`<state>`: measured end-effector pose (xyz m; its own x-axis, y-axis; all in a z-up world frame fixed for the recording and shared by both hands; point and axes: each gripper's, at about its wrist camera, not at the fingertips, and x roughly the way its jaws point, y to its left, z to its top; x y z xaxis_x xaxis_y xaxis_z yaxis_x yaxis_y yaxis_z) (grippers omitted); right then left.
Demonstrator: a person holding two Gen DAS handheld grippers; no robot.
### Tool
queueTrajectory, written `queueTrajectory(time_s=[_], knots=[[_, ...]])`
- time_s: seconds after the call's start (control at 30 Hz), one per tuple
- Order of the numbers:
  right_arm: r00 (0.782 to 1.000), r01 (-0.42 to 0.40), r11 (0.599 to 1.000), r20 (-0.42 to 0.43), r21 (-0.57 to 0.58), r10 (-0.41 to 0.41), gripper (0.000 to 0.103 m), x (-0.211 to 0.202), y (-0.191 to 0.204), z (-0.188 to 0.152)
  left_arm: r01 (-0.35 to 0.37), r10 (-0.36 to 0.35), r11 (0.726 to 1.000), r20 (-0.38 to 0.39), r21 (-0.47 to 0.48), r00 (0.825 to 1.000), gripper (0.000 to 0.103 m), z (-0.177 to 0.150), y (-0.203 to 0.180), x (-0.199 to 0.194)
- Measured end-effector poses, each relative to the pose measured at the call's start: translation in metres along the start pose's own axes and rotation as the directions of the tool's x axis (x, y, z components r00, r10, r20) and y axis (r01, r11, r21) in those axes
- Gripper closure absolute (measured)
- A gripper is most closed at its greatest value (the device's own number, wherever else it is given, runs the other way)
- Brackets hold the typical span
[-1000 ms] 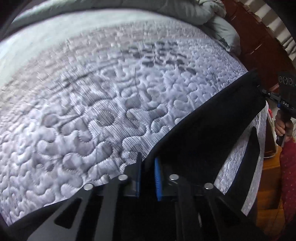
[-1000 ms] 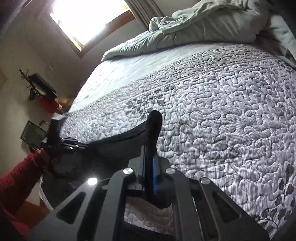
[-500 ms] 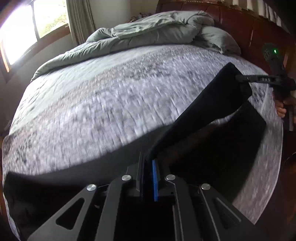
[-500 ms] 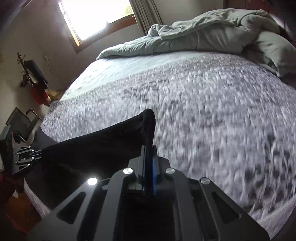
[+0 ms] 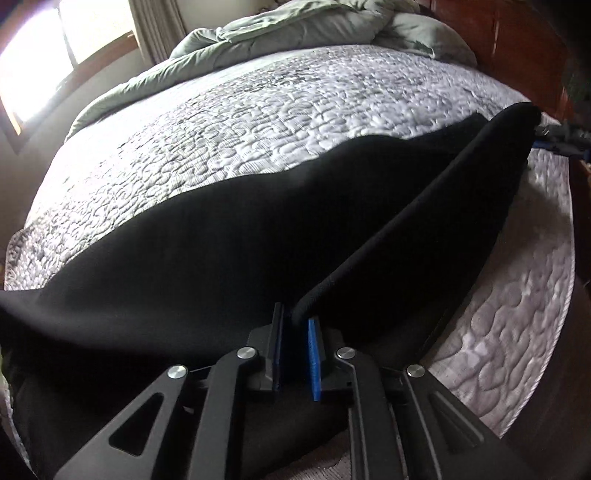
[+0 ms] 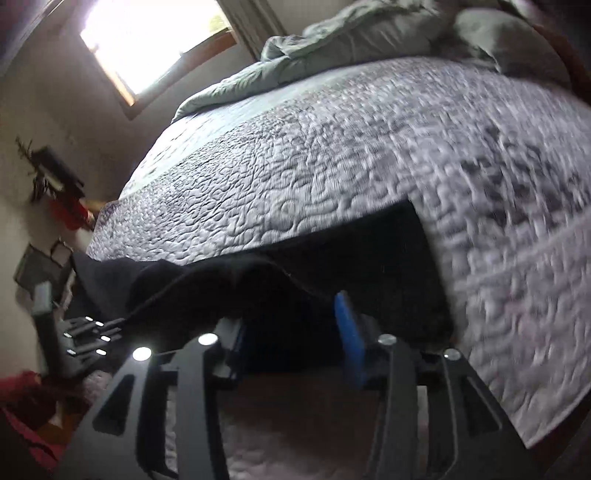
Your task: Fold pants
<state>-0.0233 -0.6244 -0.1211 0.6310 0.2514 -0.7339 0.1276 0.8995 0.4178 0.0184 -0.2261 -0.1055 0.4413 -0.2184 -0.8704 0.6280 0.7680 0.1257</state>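
Observation:
Black pants (image 5: 229, 258) lie spread along the near edge of a grey quilted bed (image 5: 258, 122). My left gripper (image 5: 295, 354) is shut on a rolled edge of the pants, which runs taut up to the right. My right gripper (image 6: 291, 332) is open, its blue pads (image 6: 349, 332) wide apart, with the pants (image 6: 369, 258) draped just ahead of it. The right gripper also shows at the far right of the left wrist view (image 5: 554, 142), and the left gripper shows at the left of the right wrist view (image 6: 88, 334).
A rumpled green duvet (image 5: 295, 26) and pillow (image 5: 424, 33) lie at the far end of the bed. A wooden headboard (image 5: 517, 48) stands at the right. A window (image 6: 147, 40) is on the far wall, with a small shelf (image 6: 55, 173) on the left wall.
The pants have come down from the air onto the bed. My right gripper has opened and let go of the cloth. My left gripper still holds its edge.

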Motion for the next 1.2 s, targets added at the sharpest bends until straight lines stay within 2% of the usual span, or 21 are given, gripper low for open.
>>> queueTrajectory(time_s=[0.07, 0.1, 0.13, 0.37, 0.47, 0.5, 0.53, 0.57, 0.6, 0.63, 0.7, 0.77, 0.83, 0.9, 0.93, 1.0, 1.03, 1.07, 1.13, 1.2], knots=[[1.000, -0.030, 0.996, -0.002, 0.081, 0.030, 0.037, -0.006, -0.001, -0.004, -0.019, 0.019, 1.000, 0.002, 0.023, 1.000, 0.091, -0.003, -0.004, -0.001], [0.998, -0.062, 0.990, 0.001, 0.123, 0.062, 0.026, -0.008, -0.001, -0.007, -0.027, 0.027, 0.999, -0.001, 0.027, 1.000, 0.091, -0.003, -0.005, 0.000], [0.992, -0.123, 0.976, 0.001, 0.182, 0.125, 0.022, -0.008, -0.004, -0.012, -0.030, 0.030, 0.999, -0.003, 0.026, 1.000, 0.091, -0.003, -0.006, 0.001], [0.967, -0.227, 0.903, -0.025, 0.365, 0.253, 0.022, 0.005, -0.009, -0.043, -0.047, 0.047, 0.998, -0.016, 0.041, 0.999, 0.089, -0.002, -0.009, 0.003], [0.962, -0.245, 0.883, -0.010, 0.400, 0.271, 0.022, 0.006, -0.010, -0.044, -0.049, 0.050, 0.998, -0.022, 0.046, 0.998, 0.087, -0.002, -0.009, 0.004], [0.962, -0.244, 0.878, -0.010, 0.412, 0.272, 0.030, 0.008, -0.010, -0.042, -0.047, 0.048, 0.998, -0.025, 0.042, 0.999, 0.087, -0.002, -0.009, 0.004], [0.961, -0.244, 0.871, -0.011, 0.426, 0.275, 0.050, 0.011, -0.012, -0.040, -0.044, 0.045, 0.998, -0.031, 0.036, 0.998, 0.087, -0.001, -0.009, 0.004], [0.963, -0.237, 0.871, -0.016, 0.431, 0.270, 0.060, 0.015, -0.011, -0.037, -0.042, 0.043, 0.999, -0.035, 0.030, 0.998, 0.087, 0.002, -0.009, 0.005], [0.964, -0.232, 0.871, -0.020, 0.433, 0.266, 0.080, 0.017, -0.014, -0.034, -0.035, 0.036, 0.999, -0.040, 0.016, 0.999, 0.087, 0.003, -0.008, 0.005], [0.966, -0.217, 0.874, -0.034, 0.435, 0.256, 0.094, 0.021, -0.014, -0.031, -0.028, 0.029, 1.000, -0.044, 0.005, 0.999, 0.087, 0.004, -0.006, 0.005], [0.973, -0.189, 0.889, -0.046, 0.417, 0.228, 0.095, 0.022, -0.012, -0.025, -0.011, 0.010, 1.000, -0.053, -0.022, 0.999, 0.086, 0.008, -0.002, 0.003], [0.985, -0.139, 0.926, -0.050, 0.350, 0.167, 0.095, 0.017, -0.005, -0.014, -0.006, 0.004, 0.999, -0.054, -0.038, 0.999, 0.086, 0.011, 0.000, -0.001], [0.994, -0.096, 0.966, -0.019, 0.240, 0.103, 0.096, 0.004, 0.008, 0.008, -0.004, 0.001, 0.998, -0.042, -0.059, 0.999, 0.086, 0.014, 0.000, -0.009], [0.994, -0.109, 0.979, 0.023, 0.171, 0.107, 0.096, -0.008, 0.015, 0.026, -0.004, 0.002, 0.997, -0.028, -0.075, 1.000, 0.086, 0.017, -0.002, -0.015], [0.991, -0.127, 0.983, 0.052, 0.133, 0.121, 0.097, -0.015, 0.020, 0.035, -0.006, 0.005, 0.996, -0.013, -0.089, 1.000, 0.086, 0.019, -0.002, -0.019], [0.968, -0.194, 0.981, 0.158, -0.009, 0.193, 0.097, -0.039, 0.039, 0.051, -0.016, 0.018, 0.994, 0.017, -0.111, 1.000, 0.086, 0.023, -0.003, -0.025], [0.946, -0.228, 0.968, 0.213, -0.102, 0.245, 0.097, -0.053, 0.050, 0.056, -0.032, 0.037, 0.992, 0.038, -0.118, 0.999, 0.086, 0.025, -0.007, -0.029], [0.940, -0.234, 0.964, 0.223, -0.124, 0.257, 0.097, -0.056, 0.053, 0.058, -0.043, 0.050, 0.992, 0.051, -0.120, 0.997, 0.086, 0.026, -0.011, -0.030], [0.945, -0.213, 0.965, 0.221, -0.150, 0.243, 0.097, -0.052, 0.051, 0.060, -0.067, 0.073, 0.992, 0.056, -0.111, 0.996, 0.086, 0.030, -0.021, -0.025], [0.976, -0.150, 0.986, 0.152, -0.066, 0.159, 0.096, -0.023, 0.022, 0.056, -0.077, 0.080, 0.993, 0.033, -0.092, 0.996, 0.086, 0.033, -0.031, -0.014]])
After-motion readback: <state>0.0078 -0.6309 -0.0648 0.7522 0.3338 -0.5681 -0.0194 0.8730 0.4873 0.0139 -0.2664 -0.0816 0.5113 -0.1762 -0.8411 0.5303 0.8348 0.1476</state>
